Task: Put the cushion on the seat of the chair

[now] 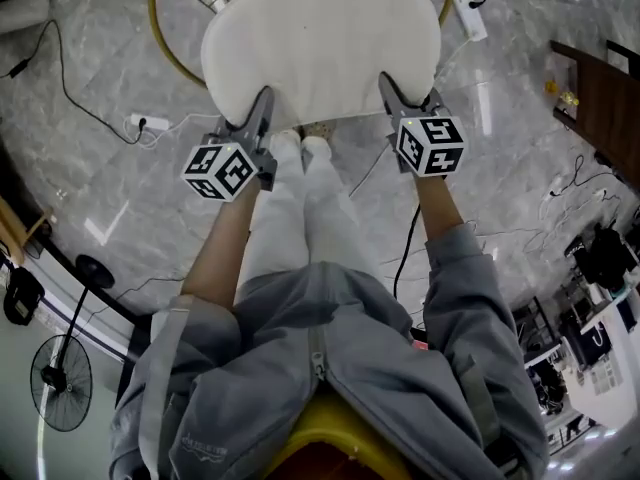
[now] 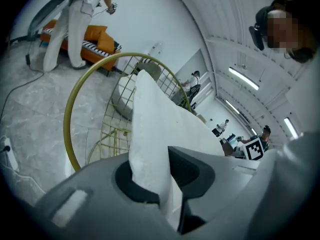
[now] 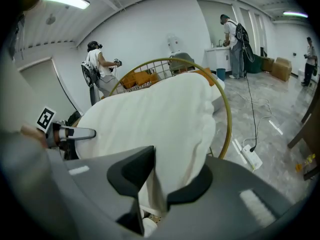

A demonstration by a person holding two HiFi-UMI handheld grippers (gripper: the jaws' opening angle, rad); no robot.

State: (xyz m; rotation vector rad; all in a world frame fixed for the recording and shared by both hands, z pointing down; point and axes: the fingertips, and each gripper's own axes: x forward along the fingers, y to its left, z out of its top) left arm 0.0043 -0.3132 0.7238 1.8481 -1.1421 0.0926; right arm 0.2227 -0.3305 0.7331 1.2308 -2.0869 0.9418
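White cushion [image 1: 320, 48]: left tongs [image 1: 264, 100] clamped on its left edge, right tongs [image 1: 387, 84] on right edge.

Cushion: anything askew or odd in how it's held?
Nothing damaged. The cushion is held evenly over the chair, the left gripper and right gripper each pinching a near corner. Only the fabric at the right gripper bunches into folds.

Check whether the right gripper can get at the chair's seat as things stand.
Probably not directly: the right gripper is clamped on the cushion edge, and the cushion hangs between it and the gold wire chair, hiding the seat.
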